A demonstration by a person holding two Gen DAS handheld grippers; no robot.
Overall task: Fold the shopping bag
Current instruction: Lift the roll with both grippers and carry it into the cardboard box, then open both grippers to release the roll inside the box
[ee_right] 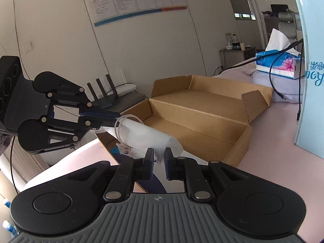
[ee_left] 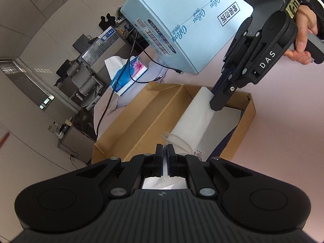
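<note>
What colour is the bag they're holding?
The shopping bag is white, slightly translucent; the right wrist view shows it best.

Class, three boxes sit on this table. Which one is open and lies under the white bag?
The brown cardboard box: flaps up, inside bare, with the white bag stretched above it. The big pale blue carton is closed, and the tissue box only shows a tissue.

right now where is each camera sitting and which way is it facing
Left wrist: on the left claw, facing the cardboard box and right claw; a hand shows.
Right wrist: on the right claw, facing the box and left claw.
Shared: white bag gripped by both, tissue pack.
</note>
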